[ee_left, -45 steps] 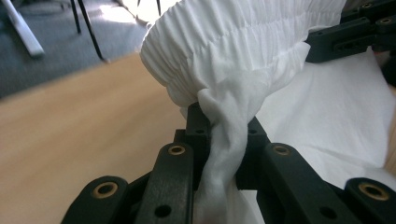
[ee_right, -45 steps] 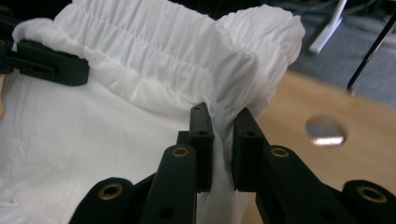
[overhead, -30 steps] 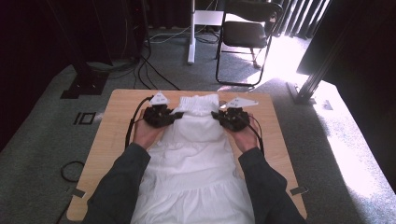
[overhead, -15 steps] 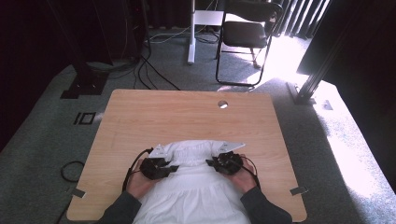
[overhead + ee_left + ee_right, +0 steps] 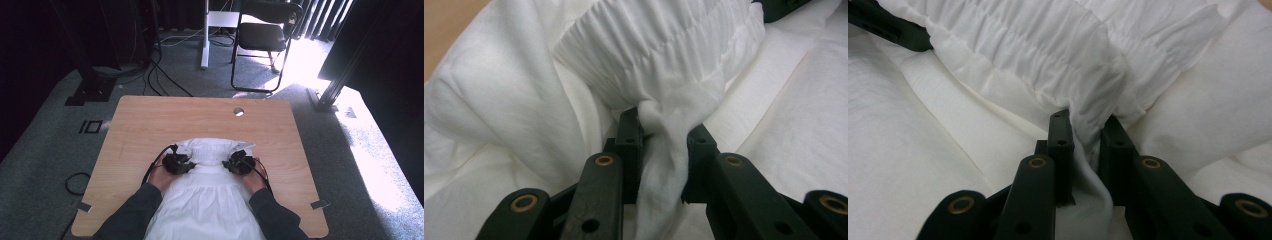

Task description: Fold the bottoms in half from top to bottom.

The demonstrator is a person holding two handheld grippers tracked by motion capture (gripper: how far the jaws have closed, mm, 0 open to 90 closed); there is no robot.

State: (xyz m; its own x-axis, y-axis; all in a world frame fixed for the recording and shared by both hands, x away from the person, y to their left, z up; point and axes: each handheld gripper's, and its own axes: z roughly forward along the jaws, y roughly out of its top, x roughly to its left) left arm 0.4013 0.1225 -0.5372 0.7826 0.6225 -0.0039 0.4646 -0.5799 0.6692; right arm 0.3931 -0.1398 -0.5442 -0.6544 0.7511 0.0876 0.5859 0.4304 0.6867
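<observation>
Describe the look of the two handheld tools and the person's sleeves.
The left tool and the right tool are both black, each trailing a thin black cable. Up close, the left tool and right tool have two flat, black, bar-like jaws on black links with brass-coloured rings at the pivots and small round holes. The sleeves are dark grey and long.

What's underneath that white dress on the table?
The white dress lies on the wooden table, whose bare top shows around it. Its gathered top is folded back over its lower part. Whatever lies beneath the cloth is covered.
</observation>
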